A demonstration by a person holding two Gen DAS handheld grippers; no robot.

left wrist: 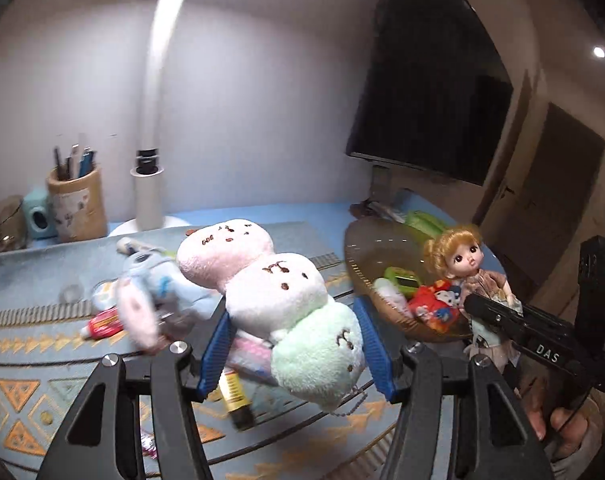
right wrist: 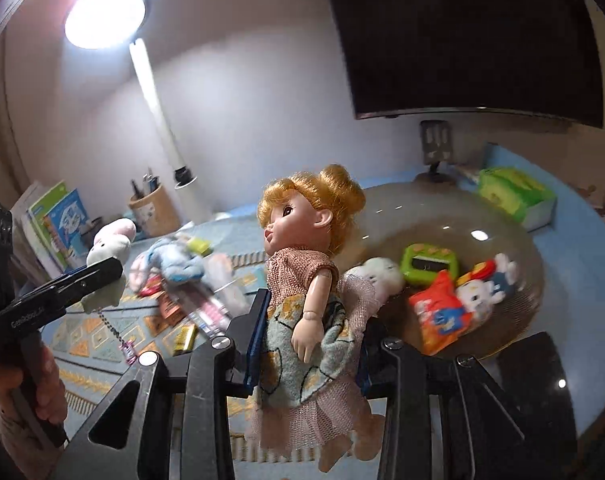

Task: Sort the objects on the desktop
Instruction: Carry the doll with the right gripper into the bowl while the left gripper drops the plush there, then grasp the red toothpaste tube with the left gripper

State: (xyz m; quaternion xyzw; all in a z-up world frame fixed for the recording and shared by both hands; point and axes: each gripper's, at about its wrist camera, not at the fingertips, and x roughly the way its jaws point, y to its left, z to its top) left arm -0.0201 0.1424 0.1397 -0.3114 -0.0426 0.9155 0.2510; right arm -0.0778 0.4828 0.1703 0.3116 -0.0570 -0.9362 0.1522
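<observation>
My left gripper point(left wrist: 296, 344) is shut on a plush of three stacked balls, pink, white and green point(left wrist: 278, 292), held above the patterned mat point(left wrist: 42, 344); a bead chain hangs from its green end. My right gripper point(right wrist: 310, 344) is shut on the waist of a blonde doll point(right wrist: 302, 280) in a pink top and green skirt, held upright just left of a brown glass bowl point(right wrist: 422, 200). The left wrist view shows the doll point(left wrist: 460, 260) at the bowl's point(left wrist: 366, 240) near rim, in the right gripper point(left wrist: 473, 304). The left gripper point(right wrist: 112, 270) and plush point(right wrist: 108, 246) appear at the left of the right wrist view.
The bowl holds a green timer point(right wrist: 430, 264), a red packet point(right wrist: 438, 312) and small white plush toys. A blue plush point(left wrist: 158, 292), tubes and pens lie on the mat. Behind are a pen holder point(left wrist: 76, 204), a lamp post point(left wrist: 152, 184), books point(right wrist: 54, 220), a green tissue pack point(right wrist: 514, 194) and a monitor point(left wrist: 434, 80).
</observation>
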